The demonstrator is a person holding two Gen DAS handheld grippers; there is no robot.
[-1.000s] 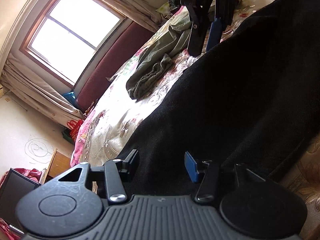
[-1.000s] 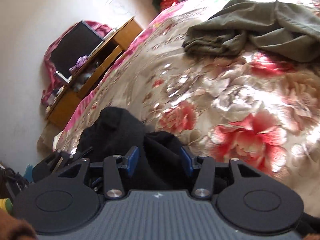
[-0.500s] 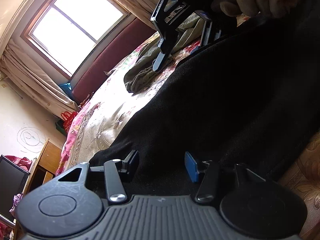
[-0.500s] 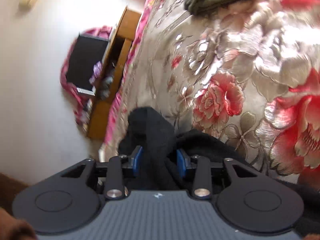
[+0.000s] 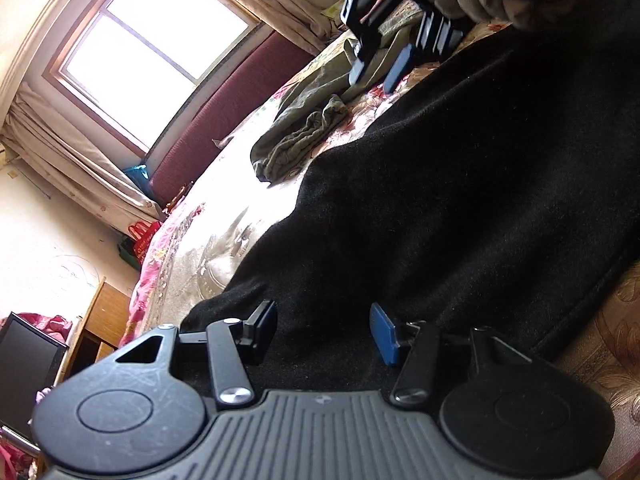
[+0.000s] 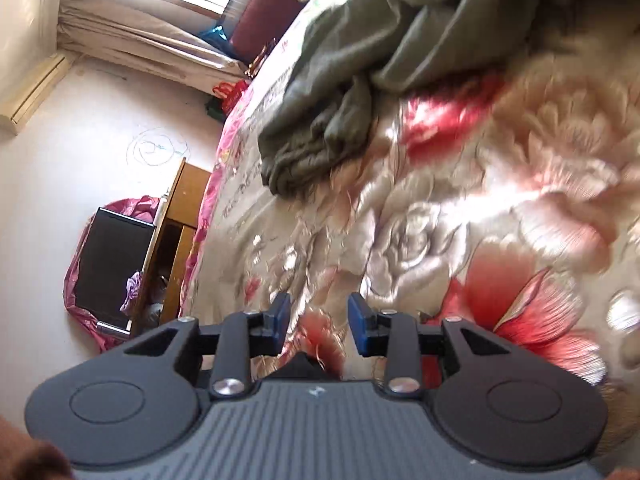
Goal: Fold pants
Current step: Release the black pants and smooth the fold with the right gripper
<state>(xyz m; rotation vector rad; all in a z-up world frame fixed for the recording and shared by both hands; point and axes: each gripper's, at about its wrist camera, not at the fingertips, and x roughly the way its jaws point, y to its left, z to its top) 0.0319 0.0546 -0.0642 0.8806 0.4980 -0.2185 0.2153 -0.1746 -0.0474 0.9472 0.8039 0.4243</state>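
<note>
Black pants [image 5: 460,184] lie spread flat on the flowered bedspread [image 5: 224,216] and fill the right half of the left wrist view. My left gripper [image 5: 324,330] is open, low over the near end of the pants, with black cloth between its pads. My right gripper [image 6: 318,328] is open and empty above the bedspread [image 6: 460,220]. It also shows in the left wrist view [image 5: 380,68], held by a gloved hand above the far edge of the pants. No black cloth shows in the right wrist view.
A crumpled olive-green garment [image 5: 304,136] lies on the bed beyond the pants and shows in the right wrist view [image 6: 360,92]. A wooden cabinet [image 6: 176,248] with a black screen [image 6: 108,264] stands by the bed's left side. A window [image 5: 148,52] is beyond.
My right gripper opened and let go of the black pants, then lifted off toward the green garment. My left gripper stayed open over the near end of the pants.
</note>
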